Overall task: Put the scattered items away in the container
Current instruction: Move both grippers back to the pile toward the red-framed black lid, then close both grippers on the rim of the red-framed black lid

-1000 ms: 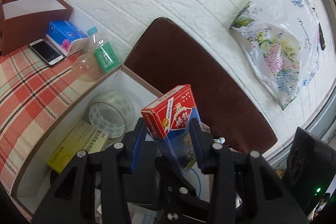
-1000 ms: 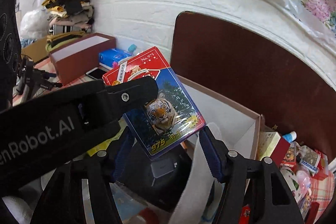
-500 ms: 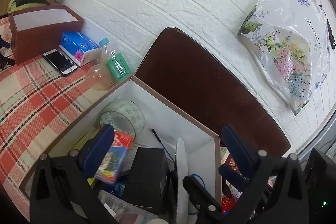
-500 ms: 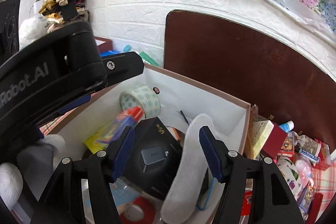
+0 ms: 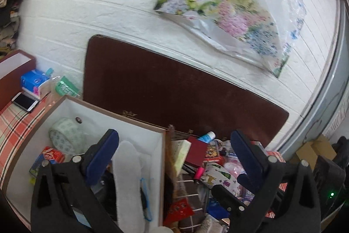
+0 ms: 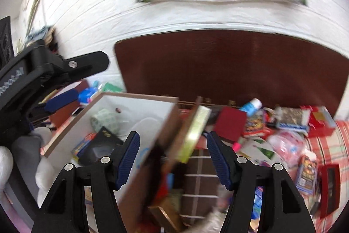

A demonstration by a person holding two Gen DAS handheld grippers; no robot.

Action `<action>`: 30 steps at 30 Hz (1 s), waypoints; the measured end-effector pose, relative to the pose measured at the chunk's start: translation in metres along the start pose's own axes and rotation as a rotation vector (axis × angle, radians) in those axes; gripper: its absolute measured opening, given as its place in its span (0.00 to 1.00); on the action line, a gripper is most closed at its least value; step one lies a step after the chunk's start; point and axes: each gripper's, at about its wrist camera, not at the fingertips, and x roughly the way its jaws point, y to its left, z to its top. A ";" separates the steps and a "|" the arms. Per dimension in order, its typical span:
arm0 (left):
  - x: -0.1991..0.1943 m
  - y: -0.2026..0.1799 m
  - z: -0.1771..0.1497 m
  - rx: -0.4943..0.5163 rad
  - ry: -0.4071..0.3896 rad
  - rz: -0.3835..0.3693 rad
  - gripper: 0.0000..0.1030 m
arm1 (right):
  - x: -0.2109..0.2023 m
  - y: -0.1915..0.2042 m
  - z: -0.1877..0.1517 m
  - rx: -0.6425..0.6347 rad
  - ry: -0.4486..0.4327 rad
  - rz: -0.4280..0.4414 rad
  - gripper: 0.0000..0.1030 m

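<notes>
Left wrist view: the left gripper (image 5: 174, 150) is spread wide and nothing is held between its jaws. Just beyond its left finger the white-lined box (image 5: 162, 158) is seen, with a red card pack (image 5: 53, 155) and a tape roll (image 5: 65, 133) inside. Past its right finger scattered items (image 5: 218, 167) are piled. The right gripper (image 6: 172, 152) is held partly apart and empty, with the box wall seen between its fingers. Farthest, a brown board (image 5: 174, 88) is leaned against the wall.

Red card box (image 5: 53, 155), gripped a second ago by the left gripper (image 5: 174, 152), now lies inside the white container (image 5: 139, 130). Left jaws stand wide, empty. Both views swing right toward scattered items (image 6: 283, 123).
</notes>
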 end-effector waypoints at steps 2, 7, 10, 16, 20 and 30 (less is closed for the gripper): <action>0.007 -0.023 -0.003 0.036 0.016 -0.036 0.99 | -0.011 -0.034 -0.008 0.068 -0.011 -0.014 0.64; 0.034 -0.089 -0.015 0.102 0.073 -0.146 0.99 | -0.041 -0.129 -0.039 0.242 -0.036 -0.095 0.64; 0.058 -0.137 -0.034 0.168 0.146 -0.211 0.99 | -0.056 -0.182 -0.057 0.328 -0.027 -0.167 0.64; 0.113 -0.231 -0.098 0.297 0.280 -0.347 0.99 | -0.078 -0.281 -0.077 0.405 -0.039 -0.290 0.64; 0.169 -0.268 -0.161 0.292 0.459 -0.351 0.99 | -0.074 -0.338 -0.116 0.482 -0.034 -0.333 0.64; 0.217 -0.282 -0.238 0.388 0.484 -0.148 0.99 | -0.051 -0.373 -0.142 0.558 0.123 -0.385 0.57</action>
